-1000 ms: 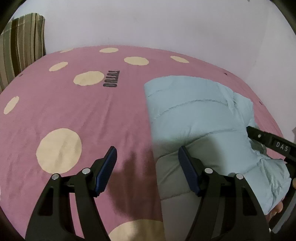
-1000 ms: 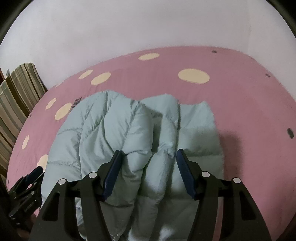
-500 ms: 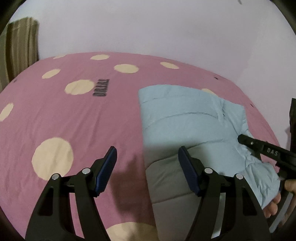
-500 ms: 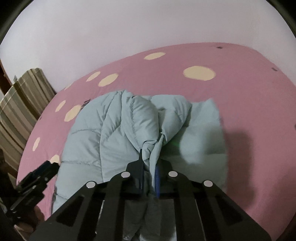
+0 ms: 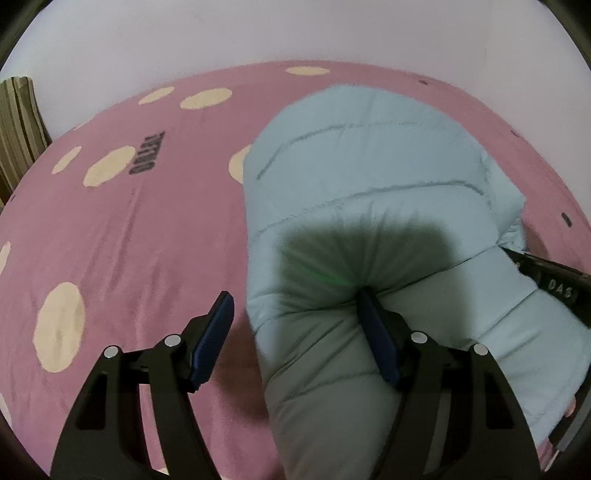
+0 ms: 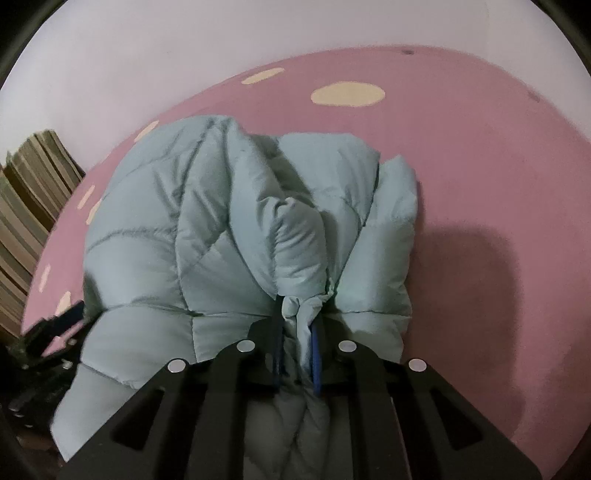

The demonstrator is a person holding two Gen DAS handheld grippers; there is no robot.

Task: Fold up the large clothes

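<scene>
A light blue puffer jacket (image 5: 369, 206) lies bunched on a pink bed cover (image 5: 129, 229) with cream dots. My left gripper (image 5: 295, 328) is open; its right finger presses into the jacket's near left part, its left finger hangs over the bed cover. My right gripper (image 6: 297, 347) is shut on a pinched fold of the jacket (image 6: 236, 229) at its near edge. The right gripper's body shows at the right edge of the left wrist view (image 5: 554, 284). The left gripper shows dimly at the left edge of the right wrist view (image 6: 51, 332).
A white wall (image 5: 295, 29) runs behind the bed. A striped brown curtain or cushion (image 6: 26, 229) stands at the bed's left side, also in the left wrist view (image 5: 18, 122). Bare bed cover (image 6: 498, 184) lies to the right of the jacket.
My right gripper has closed on a fold of the jacket and gathered it up. My left gripper has moved right and forward, so its right finger now presses into the jacket.
</scene>
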